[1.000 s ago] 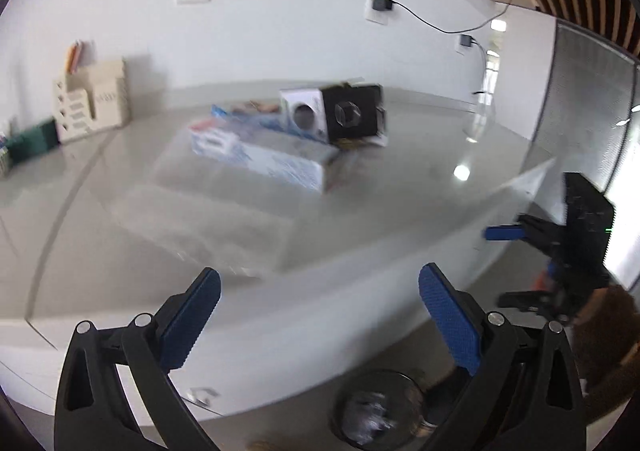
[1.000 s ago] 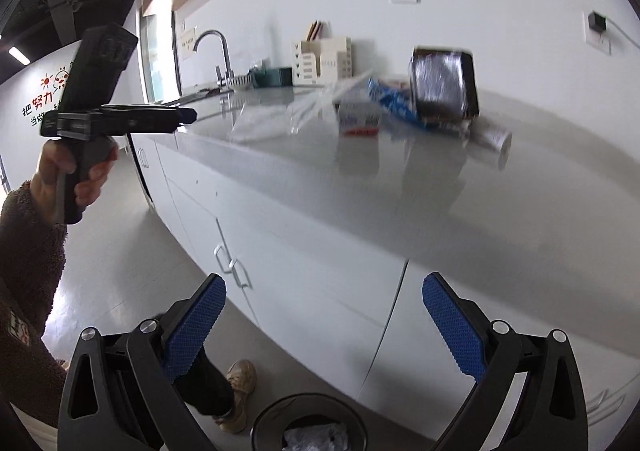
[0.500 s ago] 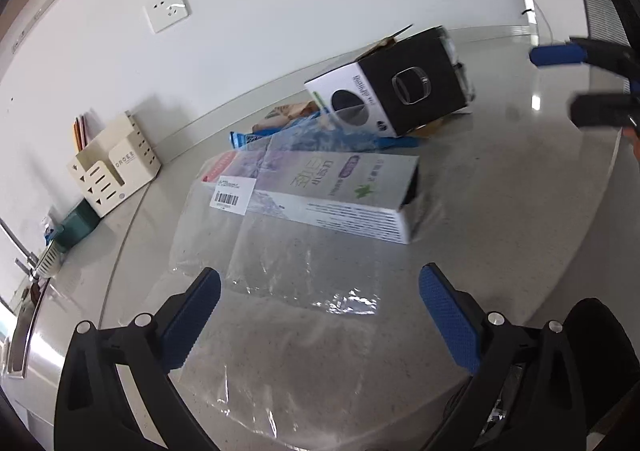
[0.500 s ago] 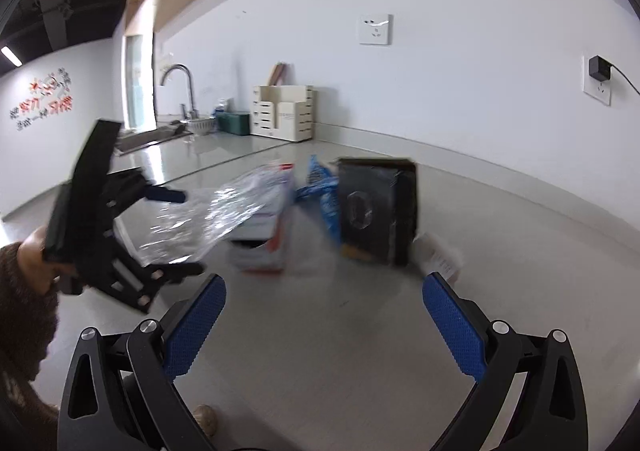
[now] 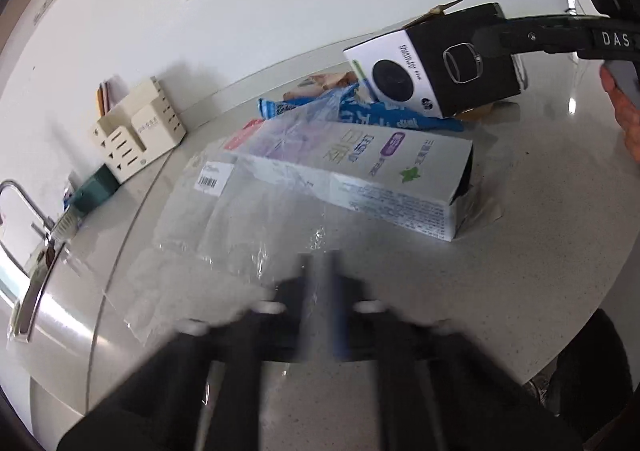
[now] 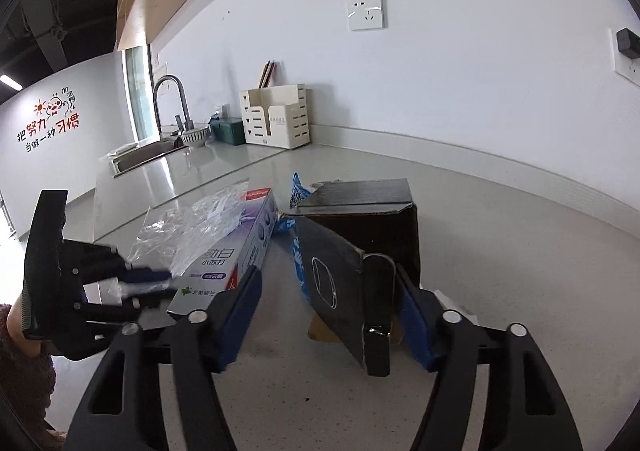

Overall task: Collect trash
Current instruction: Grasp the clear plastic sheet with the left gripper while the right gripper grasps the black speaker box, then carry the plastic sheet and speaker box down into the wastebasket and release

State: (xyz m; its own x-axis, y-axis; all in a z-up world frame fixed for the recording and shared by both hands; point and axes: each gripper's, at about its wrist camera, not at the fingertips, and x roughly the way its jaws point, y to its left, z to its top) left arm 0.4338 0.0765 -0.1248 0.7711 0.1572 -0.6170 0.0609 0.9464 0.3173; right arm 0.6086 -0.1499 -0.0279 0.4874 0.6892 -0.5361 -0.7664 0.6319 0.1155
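A clear plastic bag (image 5: 224, 235) (image 6: 192, 227) lies on the grey counter, draped over a long white toothpaste box (image 5: 360, 171) (image 6: 240, 251). My left gripper (image 5: 320, 283) (image 6: 154, 283) is shut on the bag's near edge. Behind the toothpaste box lie a blue wrapper (image 5: 384, 119) (image 6: 298, 191) and a black cardboard box (image 5: 460, 67) (image 6: 360, 211). My right gripper (image 6: 328, 315) (image 5: 540, 35) is closing with the black box's front corner between its jaws. The right pad is at the box's edge, and the left pad stands clear of it.
A cream organizer (image 5: 140, 131) (image 6: 276, 115) stands against the wall, with a green container (image 6: 228, 131), a bowl (image 6: 196, 137) and a sink with a faucet (image 6: 168, 107) to its left. The counter's rounded front edge (image 5: 592, 271) runs below the trash.
My left gripper dropped toward the counter and went from wide open to shut on the bag's edge. My right gripper rose from beside the cabinets to the black box and its jaws narrowed.
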